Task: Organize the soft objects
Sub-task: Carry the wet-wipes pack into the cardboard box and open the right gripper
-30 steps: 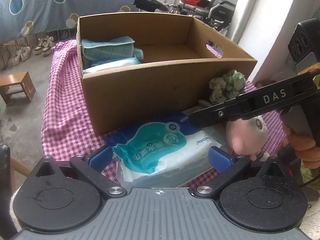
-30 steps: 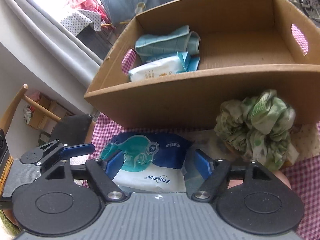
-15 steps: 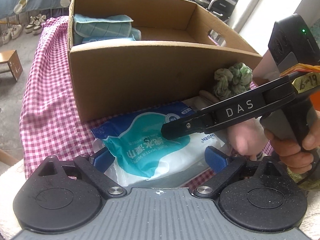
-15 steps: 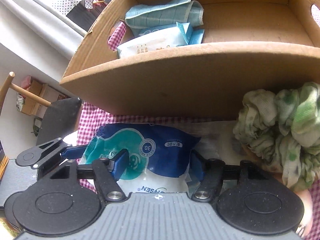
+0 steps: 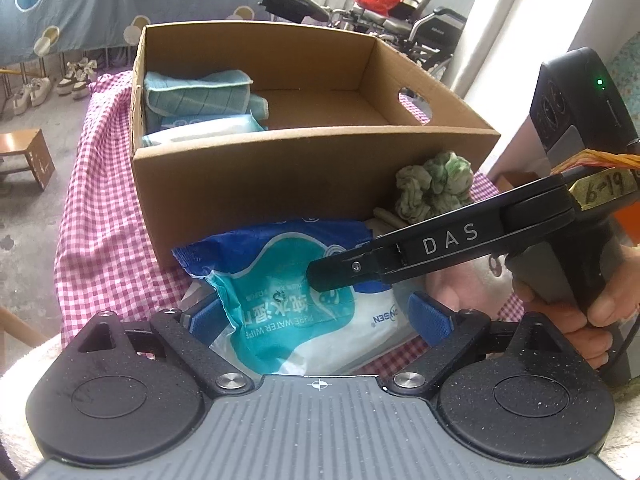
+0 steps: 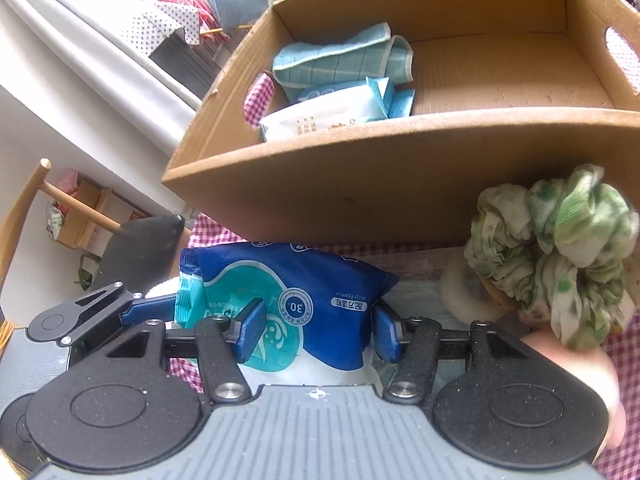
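Two grippers meet over one wet-wipes pack (image 5: 304, 312), which lies on the checked table (image 5: 104, 248) just in front of the cardboard box (image 5: 304, 176). Left gripper (image 5: 320, 320) stands spread wide around the pack. Right gripper (image 6: 316, 330) has its jaws closing, the pack between them. A green cloth (image 6: 560, 260) sits against the box's front wall.

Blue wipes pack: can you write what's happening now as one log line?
blue plastic wipes pack: on checked cloth, before brown cardboard box | right gripper: closing around it | left gripper: open, astride it
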